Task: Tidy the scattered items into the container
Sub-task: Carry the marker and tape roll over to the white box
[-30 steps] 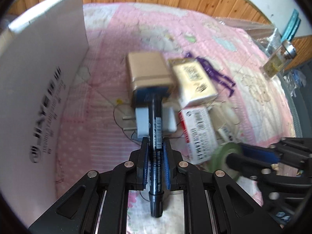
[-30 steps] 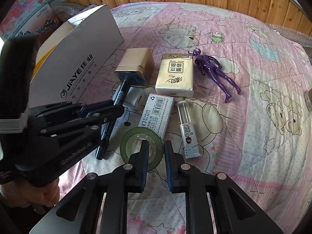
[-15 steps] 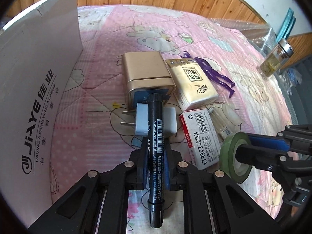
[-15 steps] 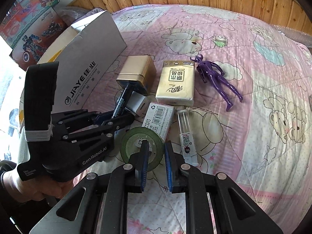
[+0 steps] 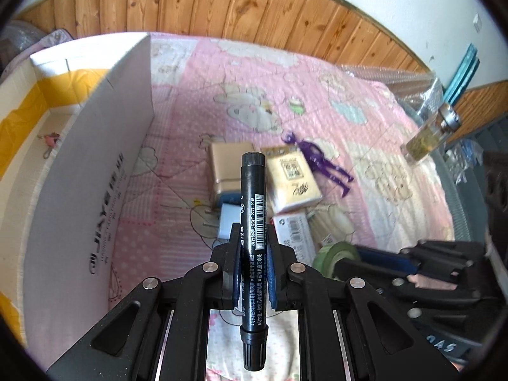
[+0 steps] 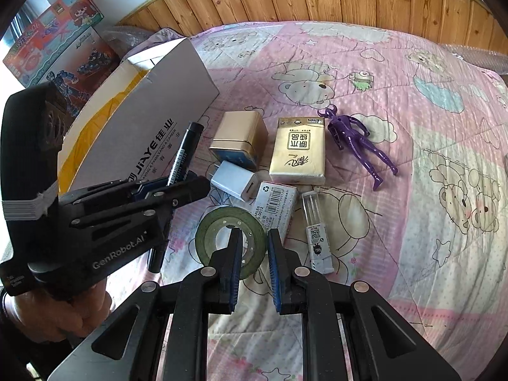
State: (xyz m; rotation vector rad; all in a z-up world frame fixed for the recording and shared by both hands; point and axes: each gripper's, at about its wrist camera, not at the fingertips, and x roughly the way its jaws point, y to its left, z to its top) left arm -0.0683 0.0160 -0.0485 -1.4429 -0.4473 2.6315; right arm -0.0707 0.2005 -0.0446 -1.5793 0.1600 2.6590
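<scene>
The black marker (image 5: 253, 219) is clamped between my left jaws (image 5: 252, 247), lifted off the bed (image 6: 412, 73) and pointing up and forward, its cap end toward the camera. To my left stands the open cardboard box (image 5: 95, 171), white outside and yellow inside, with a small pink thing lying on its floor. My right jaws (image 6: 253, 254) are closed on the rim of the green tape roll (image 6: 219, 231), which rests on the pink quilt. Beyond it lie the white charger (image 6: 233, 179), the gold tin (image 6: 238, 133), the tissue pack (image 6: 298, 149), the staples box (image 6: 274, 203), a clear tube (image 6: 314, 222) and the purple figure (image 6: 358, 143), clustered near one another.
</scene>
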